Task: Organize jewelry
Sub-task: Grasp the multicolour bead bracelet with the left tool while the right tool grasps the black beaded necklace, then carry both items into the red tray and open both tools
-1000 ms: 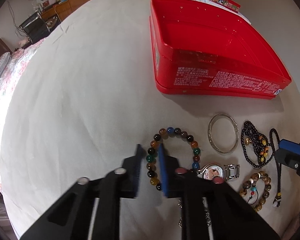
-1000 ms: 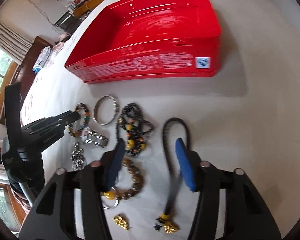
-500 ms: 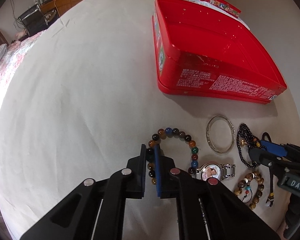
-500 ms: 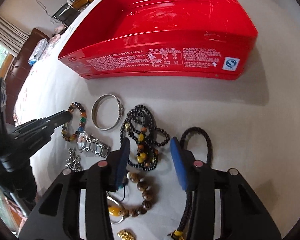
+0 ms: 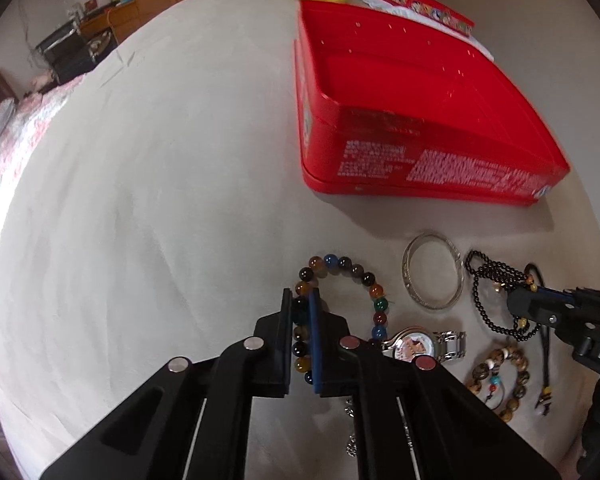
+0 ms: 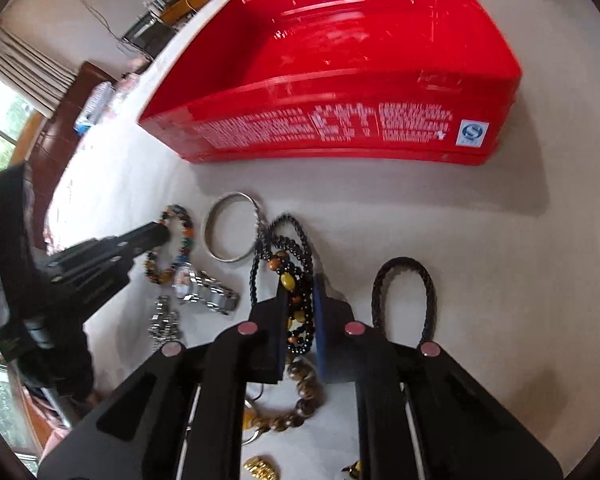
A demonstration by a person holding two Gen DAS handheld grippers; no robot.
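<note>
Left gripper (image 5: 301, 312) is pinching the multicolored bead bracelet (image 5: 342, 292); right gripper (image 6: 300, 304) is clamping the black bead necklace (image 6: 288, 264). Both should be lifting straight, then carrying toward the red box (image 6: 340, 136) at twelve o'clock.

Jewelry (image 5: 432, 280) before box (image 5: 420, 160) on table (image 5: 140, 200)

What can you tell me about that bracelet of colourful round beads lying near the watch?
The colourful bead bracelet is a ring of glossy round beads in amber, brown, black, blue, green and red, looking like polished stone or glass. It lies flat on the pale tablecloth, left of the silver bangle and just above the wristwatch. The left gripper has its fingers shut on the bracelet's left side.
</note>
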